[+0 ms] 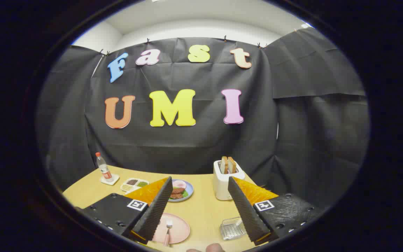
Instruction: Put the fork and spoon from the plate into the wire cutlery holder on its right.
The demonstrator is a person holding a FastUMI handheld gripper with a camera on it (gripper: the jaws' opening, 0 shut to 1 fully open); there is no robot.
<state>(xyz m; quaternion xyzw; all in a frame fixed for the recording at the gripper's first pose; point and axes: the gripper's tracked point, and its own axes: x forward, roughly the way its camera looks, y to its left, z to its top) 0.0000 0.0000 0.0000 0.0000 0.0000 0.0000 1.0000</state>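
Your gripper (198, 210) hangs above the table (205, 206) with its fingers spread wide and nothing between them, so no pickup has begun. The plate (178, 231) lies low and just inside your left finger (154, 210), which covers its left edge. On it the fork (168, 229) lies with its tines pointing away from you and its handle running back toward you, so its long axis is nearly in line with the fingers rather than across them. That is the relation your next move turns on: to pinch the handle across its width, you would likely come down and a little left, keeping the fingers' gap square to the handle. The spoon is hard to make out from here; it may lie beside the fork or under the left finger, and I cannot tell which. The holder (232, 228) sits on the plate's right, just inside your right finger (247, 210), apart from the plate with bare table between them, and it looks empty. Both task things are below and nearer you than the fingertips, so you would need to tip down or draw back. Well beyond the fingers stand a toaster (226, 180) with bread in it, a food plate (181, 190), a small divided dish (135, 183) and a bottle (103, 168); none of these is in your path.
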